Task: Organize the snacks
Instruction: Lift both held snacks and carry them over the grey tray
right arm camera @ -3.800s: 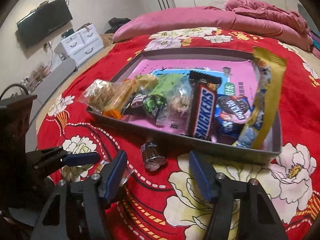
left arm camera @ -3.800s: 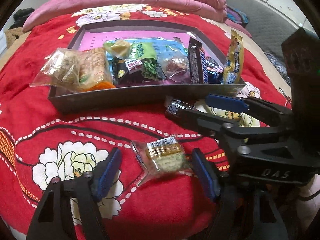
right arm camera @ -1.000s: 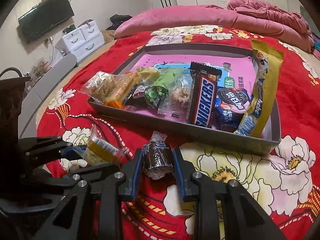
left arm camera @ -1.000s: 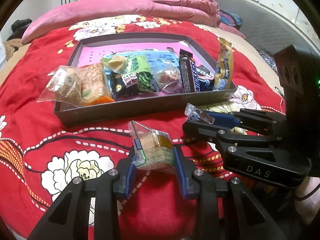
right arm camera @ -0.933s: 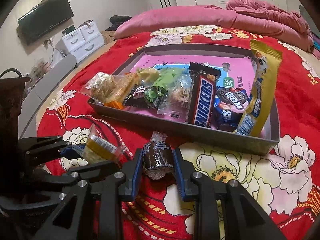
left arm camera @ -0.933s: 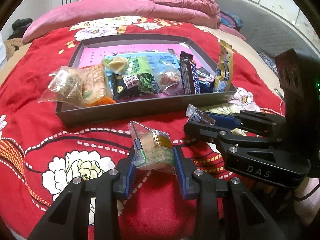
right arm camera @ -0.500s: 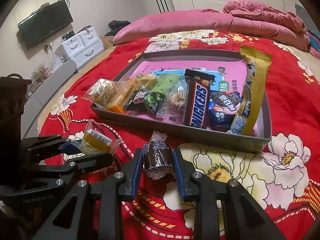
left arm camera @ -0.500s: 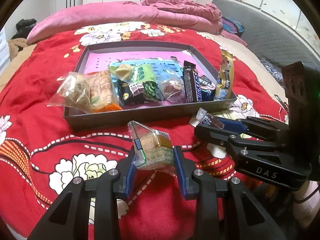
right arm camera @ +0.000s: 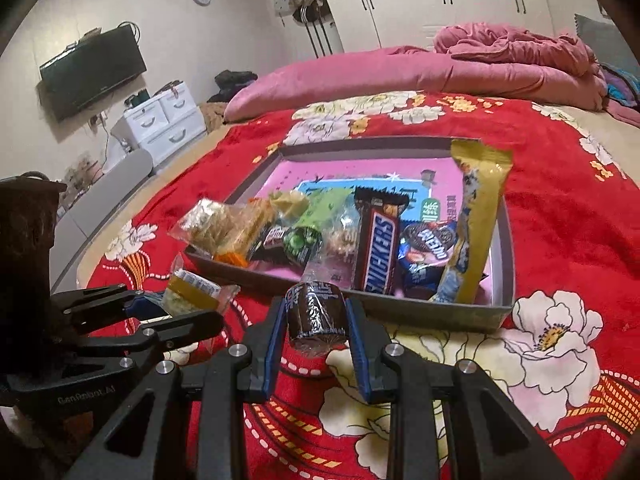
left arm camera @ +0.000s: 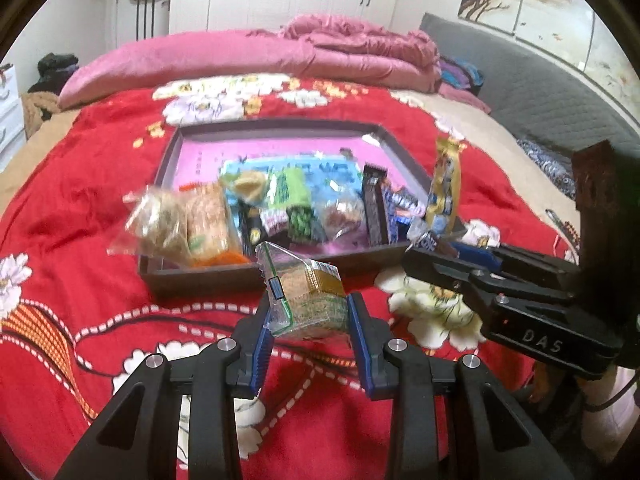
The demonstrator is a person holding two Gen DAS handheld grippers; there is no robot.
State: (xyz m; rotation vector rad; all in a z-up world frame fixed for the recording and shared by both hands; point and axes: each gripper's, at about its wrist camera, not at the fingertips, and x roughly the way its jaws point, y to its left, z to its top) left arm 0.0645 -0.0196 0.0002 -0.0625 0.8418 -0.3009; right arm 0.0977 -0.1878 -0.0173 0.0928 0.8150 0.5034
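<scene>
A shallow dark tray (left arm camera: 200, 280) (right arm camera: 448, 312) with a pink bottom lies on the red flowered bedspread and holds several wrapped snacks, among them a Snickers bar (right arm camera: 378, 250) and a tall yellow packet (right arm camera: 474, 216). My left gripper (left arm camera: 310, 320) is shut on a clear-wrapped biscuit pack (left arm camera: 306, 300), held above the bedspread in front of the tray's near wall. My right gripper (right arm camera: 318, 320) is shut on a small dark chocolate roll (right arm camera: 318, 316), also lifted before the tray. Each gripper shows at the edge of the other's view.
A pink pillow (right arm camera: 360, 76) and a crumpled pink quilt (right arm camera: 520, 52) lie at the head of the bed. A white drawer unit (right arm camera: 164, 124) and a wall television (right arm camera: 92, 72) stand to the left. A grey padded headboard (left arm camera: 540, 100) runs along the right.
Both grippers have risen and tipped upward with their snacks still held, so the tray now sits farther below and more of the room shows. Neither grip has changed.
</scene>
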